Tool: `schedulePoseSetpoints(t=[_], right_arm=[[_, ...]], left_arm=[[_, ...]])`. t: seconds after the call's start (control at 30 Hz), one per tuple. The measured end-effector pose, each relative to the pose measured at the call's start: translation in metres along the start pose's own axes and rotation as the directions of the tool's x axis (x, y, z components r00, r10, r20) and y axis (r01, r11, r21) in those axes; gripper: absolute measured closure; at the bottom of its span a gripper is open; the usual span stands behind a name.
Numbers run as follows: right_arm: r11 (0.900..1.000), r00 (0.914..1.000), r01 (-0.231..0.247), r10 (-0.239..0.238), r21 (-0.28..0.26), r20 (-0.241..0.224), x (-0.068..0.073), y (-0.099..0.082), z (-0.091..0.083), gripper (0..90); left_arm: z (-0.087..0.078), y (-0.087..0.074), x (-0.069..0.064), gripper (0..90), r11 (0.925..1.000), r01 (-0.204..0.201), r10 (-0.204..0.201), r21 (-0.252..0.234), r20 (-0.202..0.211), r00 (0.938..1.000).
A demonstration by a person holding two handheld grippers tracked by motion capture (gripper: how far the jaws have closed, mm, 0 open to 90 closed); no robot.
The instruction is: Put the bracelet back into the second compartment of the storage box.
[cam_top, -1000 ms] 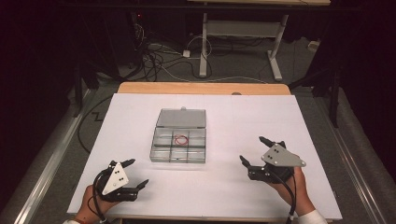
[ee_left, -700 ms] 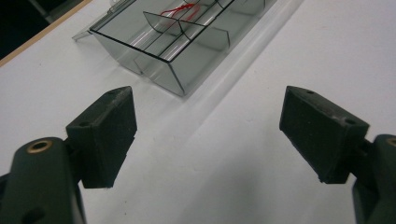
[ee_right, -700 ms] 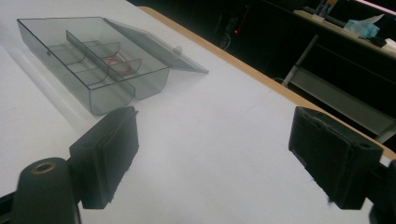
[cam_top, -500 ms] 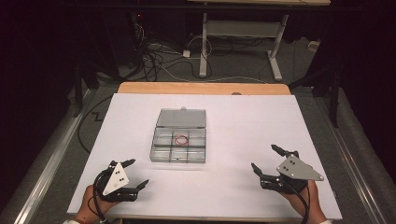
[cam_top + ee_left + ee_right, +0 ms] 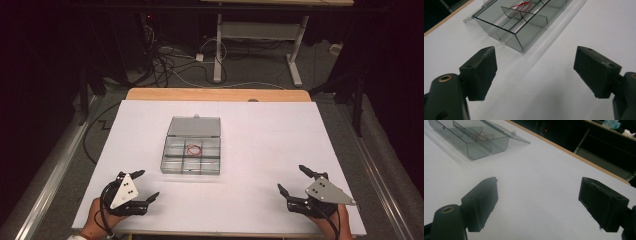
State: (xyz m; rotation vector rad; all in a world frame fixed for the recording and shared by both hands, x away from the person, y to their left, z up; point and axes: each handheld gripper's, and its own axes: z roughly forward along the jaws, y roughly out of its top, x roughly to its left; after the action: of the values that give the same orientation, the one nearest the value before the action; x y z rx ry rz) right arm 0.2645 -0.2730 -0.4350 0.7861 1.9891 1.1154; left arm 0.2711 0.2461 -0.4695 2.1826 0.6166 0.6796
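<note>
White table [image 5: 250,130] | lidded box [image 5: 191,150] centre, well ahead of both grippers | left gripper [image 5: 141,186] jaws apart | right gripper [image 5: 295,181] jaws apart

**Right gripper pulled back to near edge**

Over the last second the right gripper [image 5: 296,186] has been shifted toward the person and outward, from beside the box's near right corner to the near right part of the white table [image 5: 260,130]. Its grey plate, previously seen tipped up, is now laid flatter. Jaws are seen spread wide over bare table in the right gripper view [image 5: 537,202], nothing between them. More of the right hand [image 5: 334,226] has been cut off by the bottom edge.
</note>
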Motion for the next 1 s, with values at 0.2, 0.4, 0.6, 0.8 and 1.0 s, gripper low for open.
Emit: schedulePoseSetpoints(t=[0.2, 0.4, 0.6, 0.8, 1.0], right_arm=[[0.9997, 0.9998, -0.020, 0.020, 0.015, 0.008, 0.000, -0.015, -0.005, 16.7], [0.9983, 0.9998, -0.019, 0.019, 0.055, -0.006, 0.006, -0.033, -0.008, 16.8], [0.9973, 0.9995, -0.019, 0.021, 0.070, -0.022, 0.010, -0.037, -0.007, 16.8], [0.9984, 0.9992, -0.036, 0.036, 0.043, -0.017, 0.009, -0.035, -0.010, 16.8], [0.9996, 0.9998, -0.020, 0.020, 0.020, -0.006, 0.010, -0.029, -0.013, 16.9]], left_arm=[[0.000, 0.000, 0.001, 18.3, 1.0000, 0.004, -0.004, -0.004, -0.001, 1.0000], [0.000, 0.000, 0.001, 18.3, 1.0000, 0.003, -0.003, -0.001, -0.001, 1.0000], [-0.001, 0.000, 0.000, 18.3, 1.0000, 0.004, -0.004, 0.002, -0.004, 1.0000], [-0.002, -0.001, -0.002, 18.3, 1.0000, -0.004, 0.004, 0.002, -0.005, 1.0000], [-0.006, -0.002, -0.002, 18.3, 1.0000, -0.003, 0.003, 0.002, -0.011, 0.9999]])
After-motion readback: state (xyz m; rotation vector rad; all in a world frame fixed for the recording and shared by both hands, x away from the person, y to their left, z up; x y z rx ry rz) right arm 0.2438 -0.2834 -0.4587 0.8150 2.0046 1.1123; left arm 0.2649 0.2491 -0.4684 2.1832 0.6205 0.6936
